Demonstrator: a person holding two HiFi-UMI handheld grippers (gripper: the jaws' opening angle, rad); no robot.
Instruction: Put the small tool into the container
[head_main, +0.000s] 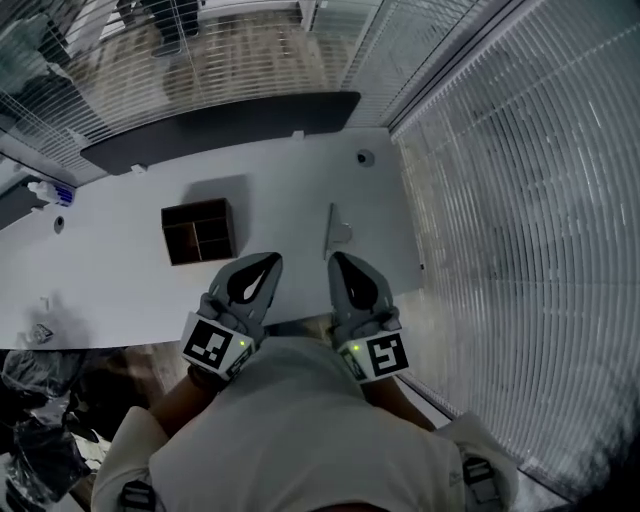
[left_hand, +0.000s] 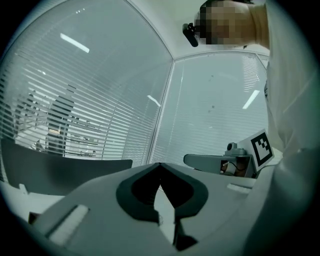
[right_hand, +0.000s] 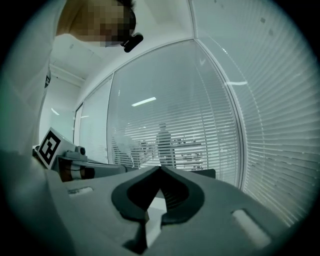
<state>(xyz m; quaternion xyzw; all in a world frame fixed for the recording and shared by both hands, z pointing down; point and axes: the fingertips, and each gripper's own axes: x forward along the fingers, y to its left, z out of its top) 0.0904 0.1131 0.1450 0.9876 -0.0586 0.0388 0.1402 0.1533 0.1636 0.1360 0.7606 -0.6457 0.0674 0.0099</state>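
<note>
Beyond your closed, empty left claw (head_main: 274, 259) and right claw (head_main: 336, 257), the tool (head_main: 337, 233) looks thin, stiff, light: pinch its narrow end.

White table (head_main: 110, 270) runs across head view. Dark long panel (head_main: 220, 125) along its far edge. Small round object (head_main: 365, 157) near far right corner. White bottle with blue part (head_main: 50, 192) at left end; crumpled clear wrapper (head_main: 38, 333) by near left edge. Black bags (head_main: 40, 410) on floor, lower left. Slatted blinds (head_main: 520, 230) behind glass fill right side. Wood-look floor (head_main: 250, 50) beyond glass wall.
</note>
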